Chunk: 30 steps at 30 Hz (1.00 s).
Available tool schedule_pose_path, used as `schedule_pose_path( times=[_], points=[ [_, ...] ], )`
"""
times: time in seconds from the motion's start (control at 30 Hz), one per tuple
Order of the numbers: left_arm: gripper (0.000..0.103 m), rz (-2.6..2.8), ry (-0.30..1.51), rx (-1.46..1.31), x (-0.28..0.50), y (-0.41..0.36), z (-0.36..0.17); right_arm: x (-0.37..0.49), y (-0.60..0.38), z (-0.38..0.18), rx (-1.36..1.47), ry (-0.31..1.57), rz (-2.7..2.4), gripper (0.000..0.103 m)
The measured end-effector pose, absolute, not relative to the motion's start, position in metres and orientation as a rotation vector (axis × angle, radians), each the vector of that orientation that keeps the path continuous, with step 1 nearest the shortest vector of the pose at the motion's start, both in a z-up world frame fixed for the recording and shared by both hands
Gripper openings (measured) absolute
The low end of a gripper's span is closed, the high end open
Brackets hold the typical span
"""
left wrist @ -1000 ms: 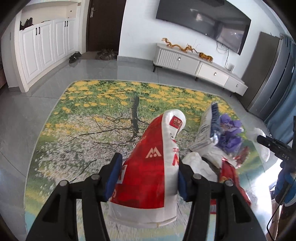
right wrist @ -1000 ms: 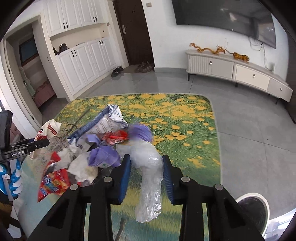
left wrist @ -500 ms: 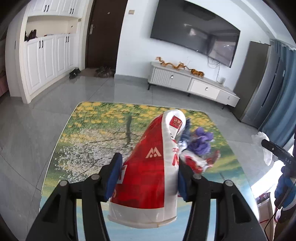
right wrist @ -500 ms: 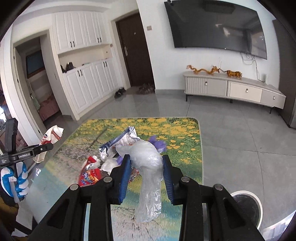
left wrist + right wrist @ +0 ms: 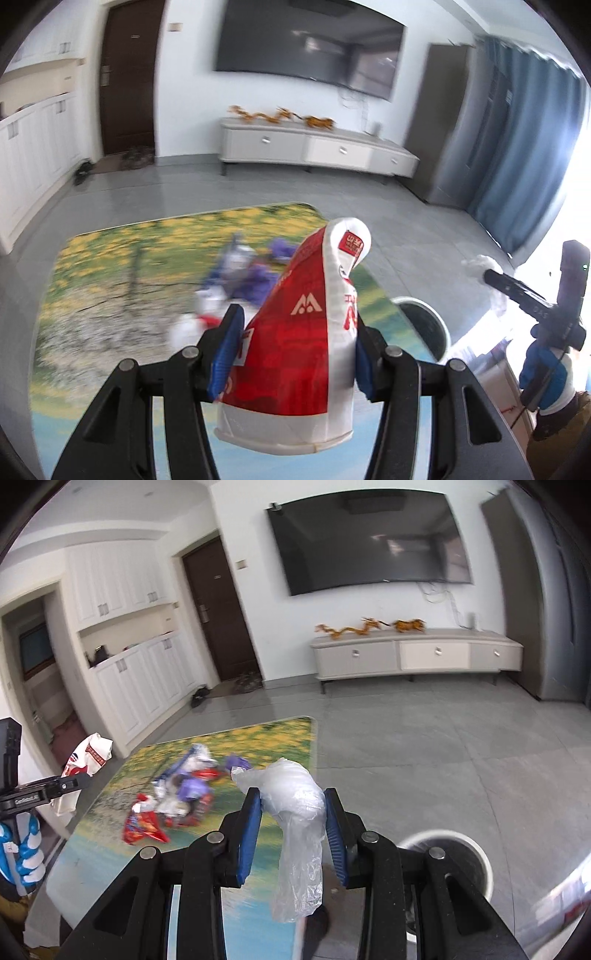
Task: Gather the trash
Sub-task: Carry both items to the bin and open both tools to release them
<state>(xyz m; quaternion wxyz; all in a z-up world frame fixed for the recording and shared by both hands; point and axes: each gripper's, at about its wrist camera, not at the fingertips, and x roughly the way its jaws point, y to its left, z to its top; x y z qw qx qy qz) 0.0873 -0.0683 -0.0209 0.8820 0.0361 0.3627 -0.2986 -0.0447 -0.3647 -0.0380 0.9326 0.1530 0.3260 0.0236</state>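
Note:
My left gripper (image 5: 295,350) is shut on a red and white snack bag (image 5: 306,343), held up above the flower-print table (image 5: 110,280). My right gripper (image 5: 293,823) is shut on a crumpled clear plastic bag (image 5: 295,805) whose tail hangs down between the fingers. A pile of trash (image 5: 177,797) with red, purple and white wrappers lies on the table; in the left wrist view the pile (image 5: 236,284) is blurred. The left gripper with its bag (image 5: 88,760) shows at the left edge of the right wrist view. The right gripper (image 5: 517,291) shows at the right of the left wrist view.
A round white-rimmed bin (image 5: 458,853) stands on the grey tile floor just right of the table, seen as the bin (image 5: 424,325) in the left wrist view. A TV cabinet (image 5: 413,657) lines the far wall under a wall TV. White cupboards (image 5: 144,686) and a dark door stand at the left.
Both grippers have risen and pulled back from the table with their bags still held. The trash pile looks smaller and farther, and the bin has come into the left wrist view.

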Motion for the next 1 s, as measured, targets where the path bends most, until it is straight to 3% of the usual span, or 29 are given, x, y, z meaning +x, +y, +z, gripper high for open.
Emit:
schedule_pose_path(
  times=[0.57, 0.93, 1.0],
  points=[
    [0.051, -0.931, 0.936, 0.263, 0.088, -0.318, -0.086, -0.054, -0.488, -0.137, 0.531, 0.802, -0.240, 0.032],
    [0.054, -1.008, 1.052, 0.227, 0.101, -0.411, -0.132, -0.043, -0.534, -0.187, 0.603, 0.876, -0.347, 0.035],
    [0.053, -1.019, 1.077, 0.196, 0.104, -0.420, -0.138, -0.045, -0.538, -0.190, 0.606, 0.882, -0.373, 0.042]
  ],
)
